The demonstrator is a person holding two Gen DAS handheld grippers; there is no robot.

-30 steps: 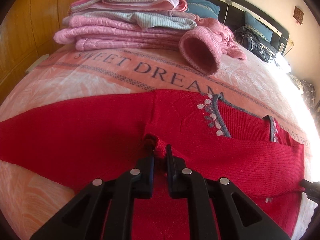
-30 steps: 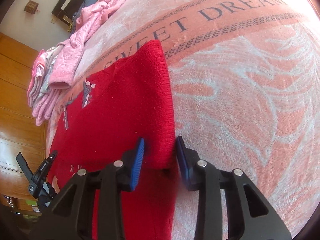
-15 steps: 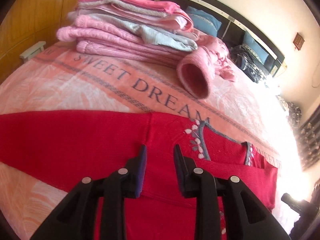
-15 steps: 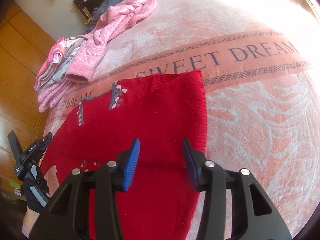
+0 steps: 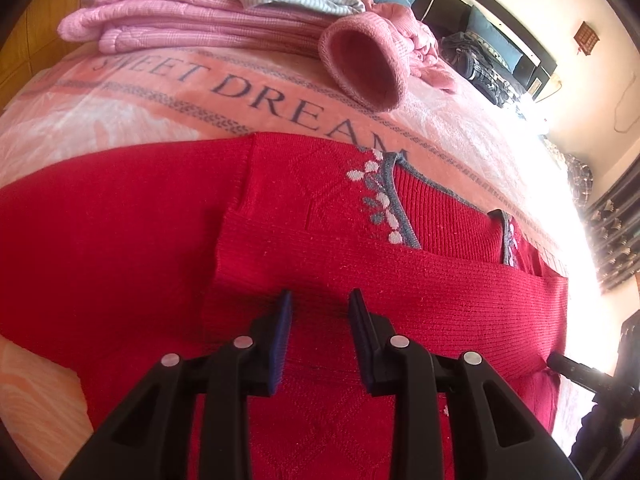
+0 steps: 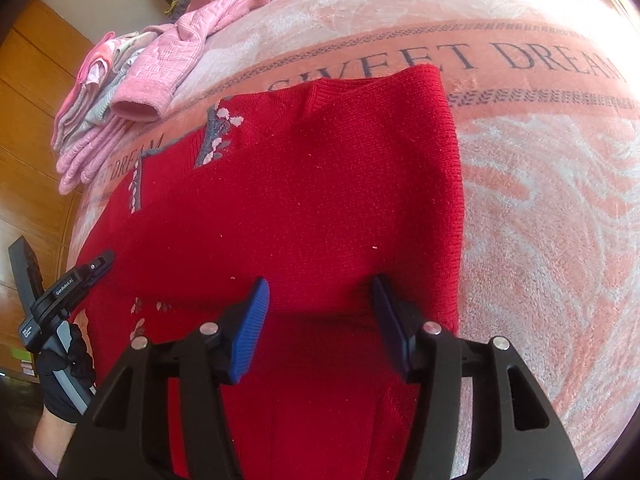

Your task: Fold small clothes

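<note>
**Red sweater on a pink blanket**

The sweater [image 5: 400,288] is bright red knit, with grey neckline trim [image 5: 394,188] and a sprig of white and grey leaves beside it. The blanket [image 6: 540,184] is salmon pink with pale, whitish leaf shapes, a darker pink band and dark grey letters reading "SWEET DREAM". The stack of clothes [image 5: 192,20] is pink, with a pale blue-and-white striped piece in it. Both grippers are black with blue pads [image 6: 250,332]. The glove [image 6: 66,380] is black. The wardrobe [image 6: 28,92] is orange-brown wood.
</note>
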